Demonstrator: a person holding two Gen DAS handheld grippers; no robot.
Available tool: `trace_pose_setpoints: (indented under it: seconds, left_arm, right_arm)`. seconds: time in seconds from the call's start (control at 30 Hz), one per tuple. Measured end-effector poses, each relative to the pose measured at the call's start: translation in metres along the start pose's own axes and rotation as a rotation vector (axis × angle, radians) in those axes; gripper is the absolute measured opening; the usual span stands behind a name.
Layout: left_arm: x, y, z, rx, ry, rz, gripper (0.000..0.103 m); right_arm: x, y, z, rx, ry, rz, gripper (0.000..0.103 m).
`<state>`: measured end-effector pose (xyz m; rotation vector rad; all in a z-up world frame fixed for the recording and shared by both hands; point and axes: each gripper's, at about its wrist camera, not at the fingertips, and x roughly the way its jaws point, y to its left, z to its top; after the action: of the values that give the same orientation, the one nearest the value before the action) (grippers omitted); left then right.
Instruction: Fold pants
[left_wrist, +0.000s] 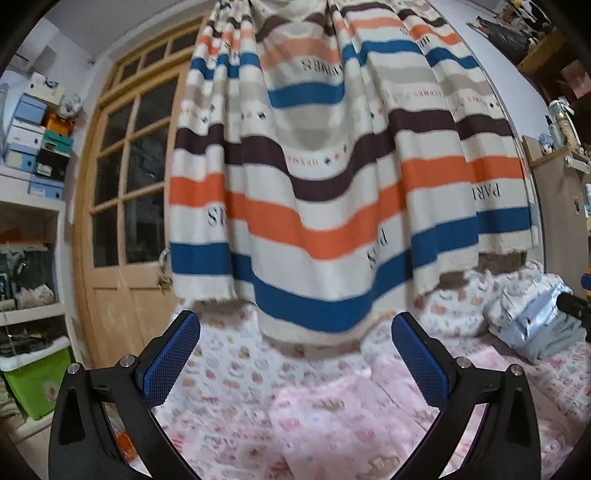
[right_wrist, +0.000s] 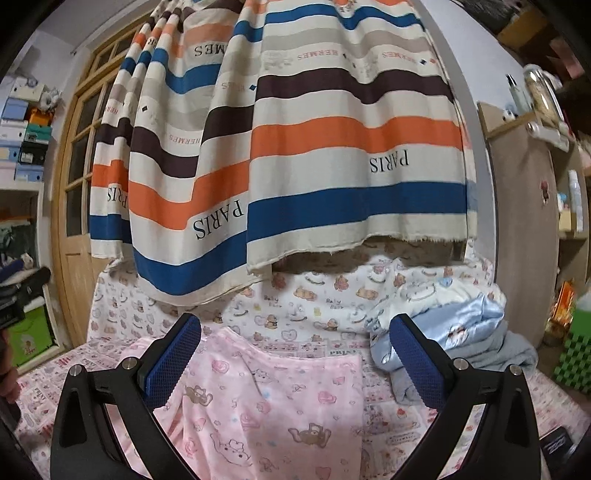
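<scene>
Pants: the pink pants (right_wrist: 280, 402), printed with bears and hearts, lie flat on the bed (right_wrist: 388, 410), smoothed out below and ahead of both grippers; in the left wrist view they (left_wrist: 332, 424) show blurred.
Left gripper: the left gripper (left_wrist: 295, 362) hangs above the pants with its fingers (left_wrist: 168, 363) spread wide apart, blue pads facing each other, nothing between them.
Right gripper: the right gripper (right_wrist: 295, 360) is also over the pants, fingers (right_wrist: 171, 360) wide open and empty; whether the tips touch the cloth I cannot tell.
Bed: covered in a white and pink sheet with little bear prints.
Bedding heap: a crumpled light blue blanket (right_wrist: 454, 325) sits on the bed to the right of the pants, near but apart.
Curtain: a striped curtain (right_wrist: 295, 147) in orange, blue, brown and cream hangs behind the bed, its hem just above the sheet.
Door: a wooden door (left_wrist: 125, 184) with glass panes stands to the left of the curtain.
Shelves: stacked boxes (left_wrist: 37, 133) on shelves at far left.
</scene>
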<state>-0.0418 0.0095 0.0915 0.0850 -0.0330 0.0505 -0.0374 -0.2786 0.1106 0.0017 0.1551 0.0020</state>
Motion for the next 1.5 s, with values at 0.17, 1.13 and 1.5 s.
trace_pose_setpoints:
  seconds: [0.17,1.13,1.5]
  left_arm:
    - [-0.007,-0.003,0.002,0.013,-0.053,0.053,0.103]
    - [0.162,-0.123,-0.007,0.117,0.308,-0.138,0.103]
    - [0.247,-0.151,-0.086,0.048,0.555,-0.283,0.079]
  right_arm:
    - [-0.003,0.021,0.005,-0.079,0.002,-0.036,0.103]
    - [0.196,-0.087,0.031,0.013,0.295,-0.025,0.093]
    - [0.278,-0.093,-0.059,0.104,0.741,0.146,0.056]
